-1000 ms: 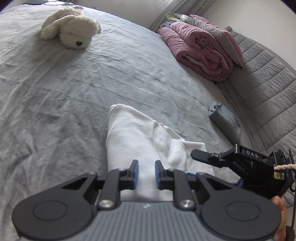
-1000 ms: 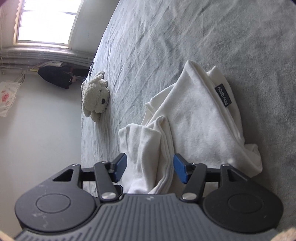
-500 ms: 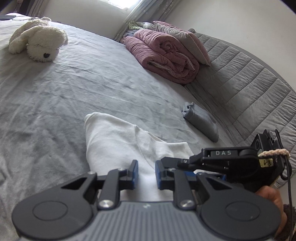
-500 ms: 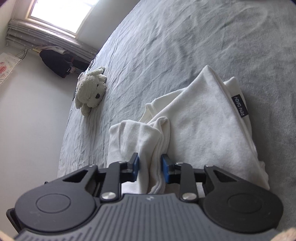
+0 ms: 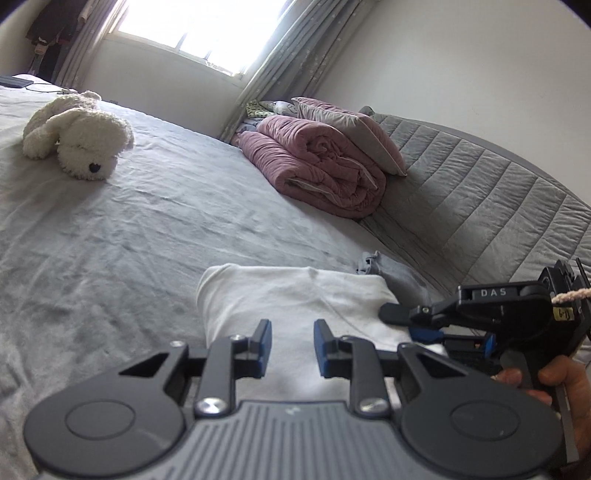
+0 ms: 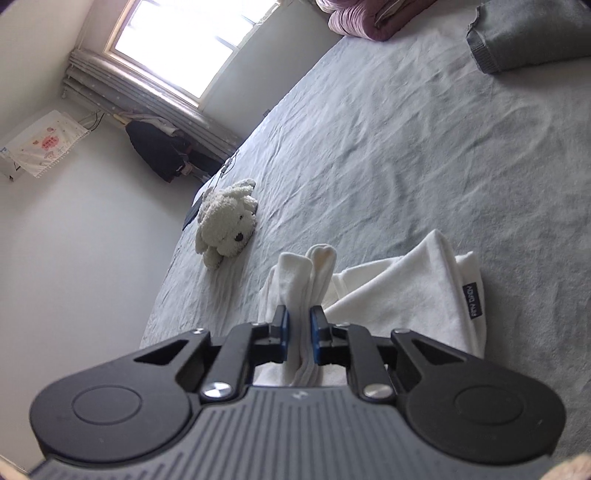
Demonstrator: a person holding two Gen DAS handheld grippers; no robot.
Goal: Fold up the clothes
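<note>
**White garment partly folded, a bunched edge held in the right gripper**

Nearest the cameras, the white garment (image 6: 402, 295) is taken as the landmark; it lies on the grey bed (image 6: 424, 155), folded over itself in several layers but not yet squared, with a small dark label (image 6: 471, 300) showing on its outer edge; at its near end a gathered ridge of cloth is clamped between the blue pads of the right gripper (image 6: 298, 334), whose jaws are drawn in tightly on the fabric, the bunched ends standing up just beyond them; the left gripper (image 5: 291, 347) is held just above the near part of the same garment (image 5: 295, 295), its jaws parted and nothing seen between them, and the right gripper (image 5: 461, 314) is seen beside it at the garment's right edge.

As a judgement, the fold is judged to be under way rather than finished: layers are stacked, yet the held portion remains to be laid down and smoothed, and the outline is still uneven.

Just beyond the garment a folded grey garment (image 5: 399, 275) is lying, perhaps an item already dealt with, though this cannot be confirmed; farther off a plush dog (image 5: 77, 134) is resting on the bed; farthest from the garment a rolled pink quilt (image 5: 321, 162) is stacked under a pillow against the padded headboard (image 5: 480, 192), below the window (image 5: 199, 29).
</note>
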